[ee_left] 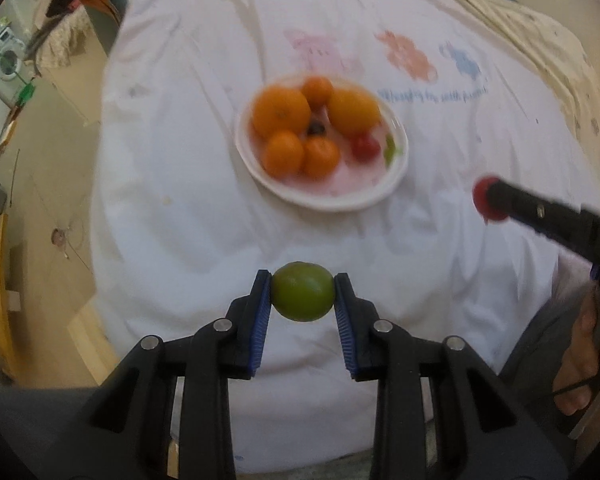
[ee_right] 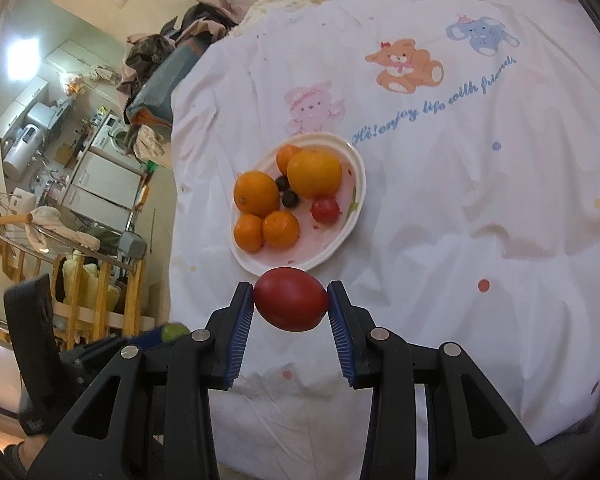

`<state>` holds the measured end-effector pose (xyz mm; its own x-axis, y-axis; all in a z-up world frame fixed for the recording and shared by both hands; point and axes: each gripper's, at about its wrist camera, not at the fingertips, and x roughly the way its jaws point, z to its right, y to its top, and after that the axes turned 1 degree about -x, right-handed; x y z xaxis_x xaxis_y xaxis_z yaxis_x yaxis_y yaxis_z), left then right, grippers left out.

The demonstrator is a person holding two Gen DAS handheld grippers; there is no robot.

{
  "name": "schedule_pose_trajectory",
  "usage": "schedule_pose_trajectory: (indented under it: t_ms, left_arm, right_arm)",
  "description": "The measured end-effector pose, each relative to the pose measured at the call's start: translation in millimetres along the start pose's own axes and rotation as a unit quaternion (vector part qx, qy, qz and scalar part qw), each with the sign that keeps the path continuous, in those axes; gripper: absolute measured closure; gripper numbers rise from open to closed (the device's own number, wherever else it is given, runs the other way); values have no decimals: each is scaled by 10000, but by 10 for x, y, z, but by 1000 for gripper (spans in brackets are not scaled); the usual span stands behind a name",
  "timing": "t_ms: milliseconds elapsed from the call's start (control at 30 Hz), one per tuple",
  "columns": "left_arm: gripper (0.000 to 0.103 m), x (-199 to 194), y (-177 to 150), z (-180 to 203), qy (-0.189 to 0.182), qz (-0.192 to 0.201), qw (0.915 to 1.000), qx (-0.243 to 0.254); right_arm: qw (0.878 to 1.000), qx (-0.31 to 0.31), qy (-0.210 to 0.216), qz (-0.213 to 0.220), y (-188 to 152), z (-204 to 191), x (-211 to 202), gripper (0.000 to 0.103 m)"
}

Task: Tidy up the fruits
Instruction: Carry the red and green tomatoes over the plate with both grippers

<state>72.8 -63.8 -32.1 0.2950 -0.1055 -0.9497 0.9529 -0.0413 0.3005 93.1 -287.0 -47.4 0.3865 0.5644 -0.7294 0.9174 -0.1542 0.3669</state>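
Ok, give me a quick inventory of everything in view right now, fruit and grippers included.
round white plate: one, white with a pinkish inside, on the bedsheet past both grippers
orange citrus fruits: five, two large and three small, on the plate
small red tomato: one, on the plate's right part
small dark round fruits: two, near-black, in the middle of the plate
green lime: one, clamped in the left gripper
red oval tomato: one, clamped in the right gripper
white cartoon-print bedsheet: one, bears printed in pink, orange and blue, under everything
left gripper: black with blue pads, shut on the lime
right gripper: same build, shut on the tomato
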Motion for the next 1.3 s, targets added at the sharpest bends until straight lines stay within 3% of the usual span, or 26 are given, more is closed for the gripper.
schedule_pose_trajectory:
  t_ms: [267,600,1067,1300]
  left_arm:
    - [76,-70,423,-207,128,240,9996,-41]
    - [76,118,803,-208,195,246,9995,-4]
    - [76,665,1018,-162,-13,-99,9999,-81]
    - [76,802,1075,-182,-6,-156,9998,-144]
  right_arm:
    - [9998,-7,-42,192,258,50,-27,63]
    - [9998,22,-99,160,595,138,150,63]
    - [9963,269,73,-814,732,226,953,63]
    - [9941,287,-29,-1044,674,256,1120,61]
